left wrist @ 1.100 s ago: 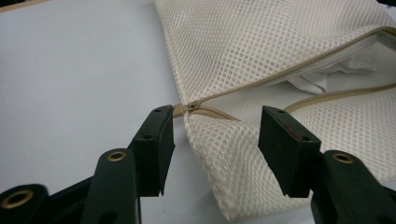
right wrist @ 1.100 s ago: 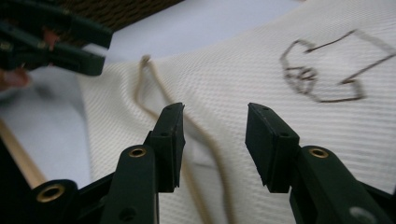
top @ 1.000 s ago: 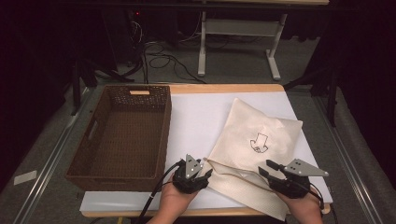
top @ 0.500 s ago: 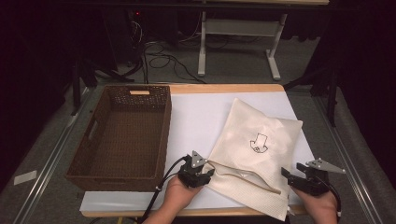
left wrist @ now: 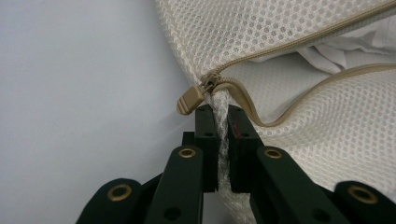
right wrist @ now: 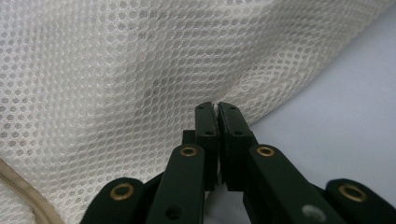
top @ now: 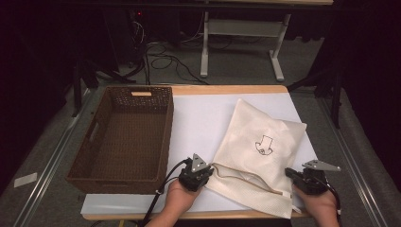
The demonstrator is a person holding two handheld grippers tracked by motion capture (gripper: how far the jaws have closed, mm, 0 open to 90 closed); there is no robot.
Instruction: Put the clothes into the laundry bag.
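One mesh laundry bag (top: 257, 158), cream, lying flat on white sheet (top: 203, 118) covering table (top: 227, 89), right half, near edge toward person. Black arrow-like print (top: 264, 145) on top face. One tan zipper (left wrist: 299, 44) along near edge, partly open, white cloth (left wrist: 355, 44) visible inside the gap. One tan zipper pull (left wrist: 190, 99) at the left end of the opening.

Two tools. Left tool (top: 195, 176) at bag's near-left corner, just been closing, now clenched on a pinch of mesh right under the zipper pull; in left gripper view (left wrist: 222, 114) fabric bunched between both pads, pull touching the tip of one jaw. Right tool (top: 307, 179) at bag's near-right edge, also just been closing, clamped on mesh edge; in right gripper view (right wrist: 217, 112) only a thin sliver of fabric between pads, jaws nearly together.

One brown wicker basket (top: 163, 137) on table's left half, two cut-out handles seen, well apart from bag. Two hands entering from bottom, one per tool. Cables (top: 161, 71) on floor behind table.
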